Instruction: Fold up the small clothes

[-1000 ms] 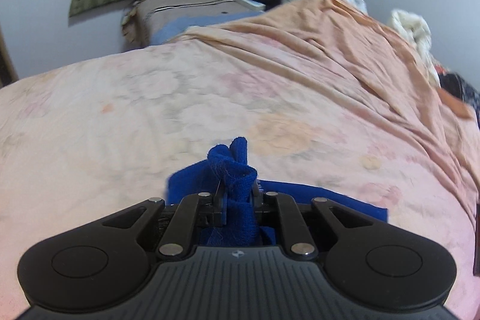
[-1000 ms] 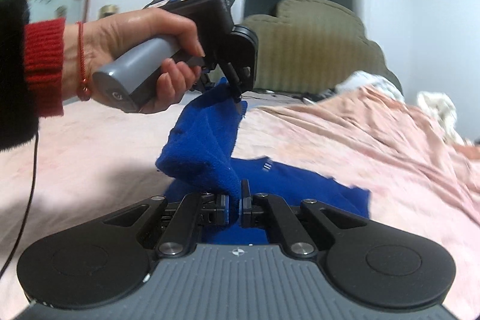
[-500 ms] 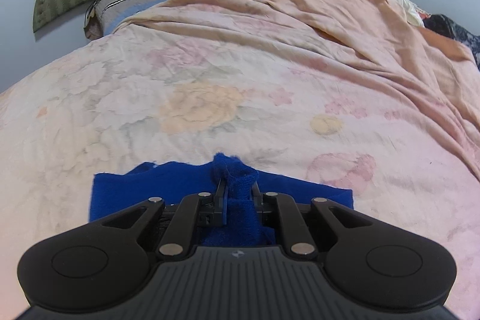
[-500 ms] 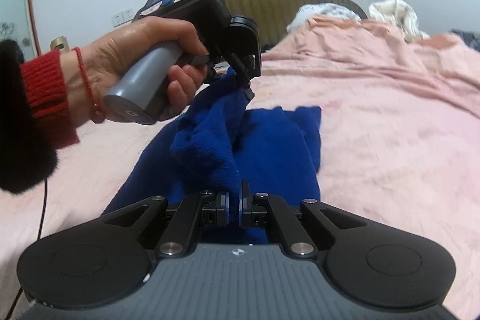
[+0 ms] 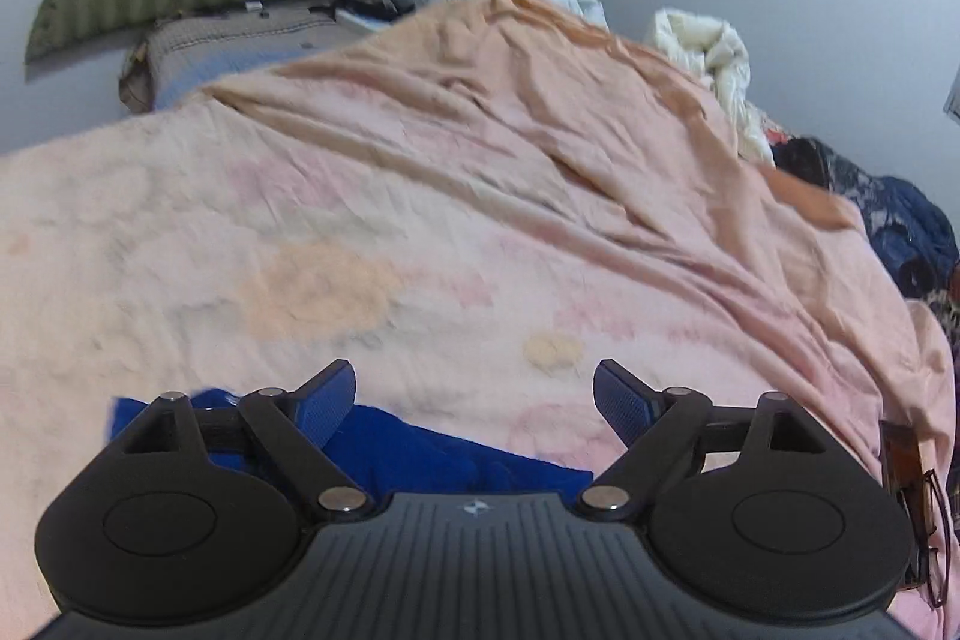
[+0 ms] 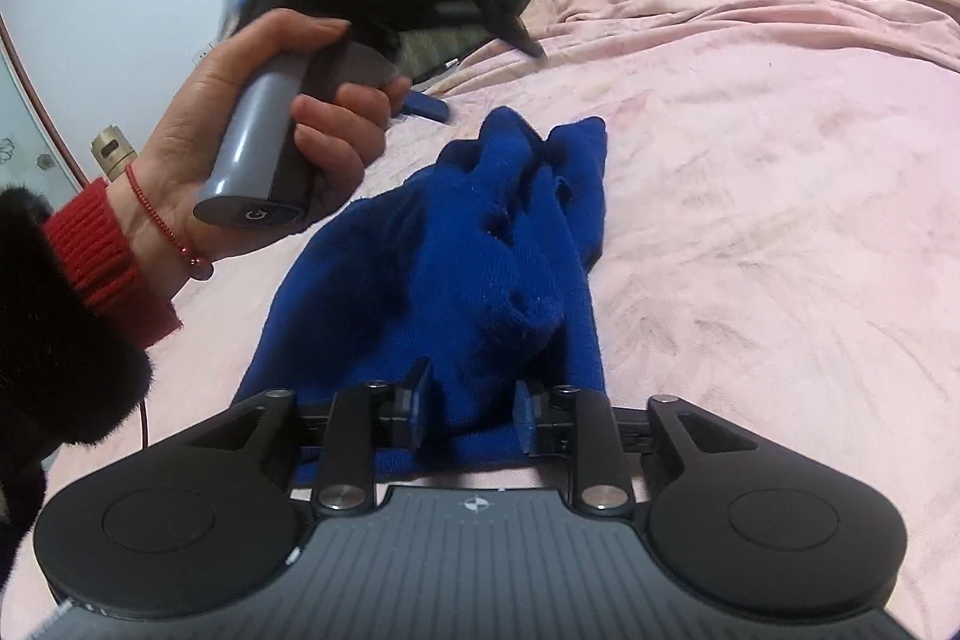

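Blue knitted fleece garment lies rumpled on the pink floral bedsheet, ahead of your right gripper, whose jaws are opening, cloth between them, unpinched. Your left gripper is opening wide, empty, garment just beneath.

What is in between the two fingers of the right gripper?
The blue cloth lies between the opening right gripper, not pinched, in the right wrist view.
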The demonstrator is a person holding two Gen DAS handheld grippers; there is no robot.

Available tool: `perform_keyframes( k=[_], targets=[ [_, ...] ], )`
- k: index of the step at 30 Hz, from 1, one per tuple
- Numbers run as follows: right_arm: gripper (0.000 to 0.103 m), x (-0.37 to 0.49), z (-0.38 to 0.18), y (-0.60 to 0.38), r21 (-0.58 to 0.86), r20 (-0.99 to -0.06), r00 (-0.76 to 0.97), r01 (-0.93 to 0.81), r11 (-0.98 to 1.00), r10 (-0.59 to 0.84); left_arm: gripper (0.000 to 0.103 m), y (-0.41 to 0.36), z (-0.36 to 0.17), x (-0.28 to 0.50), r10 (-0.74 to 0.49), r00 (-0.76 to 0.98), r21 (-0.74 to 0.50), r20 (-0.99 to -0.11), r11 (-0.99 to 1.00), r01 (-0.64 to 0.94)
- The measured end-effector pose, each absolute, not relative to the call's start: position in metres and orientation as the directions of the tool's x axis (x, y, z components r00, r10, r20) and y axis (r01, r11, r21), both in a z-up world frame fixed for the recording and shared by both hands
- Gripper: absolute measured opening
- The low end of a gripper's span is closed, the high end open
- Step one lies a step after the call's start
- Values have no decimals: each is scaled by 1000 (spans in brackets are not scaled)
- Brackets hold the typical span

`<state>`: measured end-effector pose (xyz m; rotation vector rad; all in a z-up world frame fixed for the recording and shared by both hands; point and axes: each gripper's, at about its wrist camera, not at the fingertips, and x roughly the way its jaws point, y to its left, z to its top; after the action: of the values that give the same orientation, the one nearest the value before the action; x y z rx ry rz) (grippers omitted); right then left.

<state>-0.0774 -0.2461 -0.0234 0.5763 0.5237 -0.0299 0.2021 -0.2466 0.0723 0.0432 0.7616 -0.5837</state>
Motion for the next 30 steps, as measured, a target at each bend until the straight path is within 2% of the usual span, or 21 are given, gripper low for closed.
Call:
perform_keyframes(
  k=[3, 9, 13, 14, 15, 16, 22, 27, 28, 30],
  targets=[
    [49, -82, -23, -253, 552, -463, 876, 165, 818, 136, 87, -222, 80, 190, -485, 579, -153, -656, 836, 527],
    [52, -83, -30, -288, 709, -404, 892, 167, 685, 201, 87, -153, 64, 138, -423, 634, -20, -647, 841, 541],
    [44, -70, -39, -301, 788, -369, 891, 148, 598, 265, 87, -121, 45, 108, -357, 666, 73, -655, 848, 525],
    [33, -67, -40, -302, 789, -373, 889, 154, 594, 266, 87, -117, 41, 103, -336, 673, 96, -659, 850, 519],
    [17, -64, -41, -301, 790, -378, 887, 160, 592, 264, 87, -112, 37, 99, -317, 677, 116, -664, 851, 513],
    [12, -63, -41, -301, 790, -384, 886, 170, 589, 260, 87, -109, 36, 96, -308, 679, 124, -667, 852, 508],
    [9, -86, -32, -299, 790, -382, 894, 185, 584, 234, 87, -98, 41, 77, -344, 680, 120, -647, 835, 536],
    [8, -96, -40, -300, 764, -447, 862, 227, 604, 241, 87, -111, 29, 60, -350, 691, 190, -633, 794, 577],
    [10, -93, -44, -300, 759, -465, 848, 235, 607, 253, 87, -113, 27, 57, -352, 695, 201, -627, 789, 581],
    [20, -93, -41, -301, 759, -463, 847, 225, 611, 263, 87, -114, 28, 54, -373, 693, 194, -616, 781, 593]
  ],
)
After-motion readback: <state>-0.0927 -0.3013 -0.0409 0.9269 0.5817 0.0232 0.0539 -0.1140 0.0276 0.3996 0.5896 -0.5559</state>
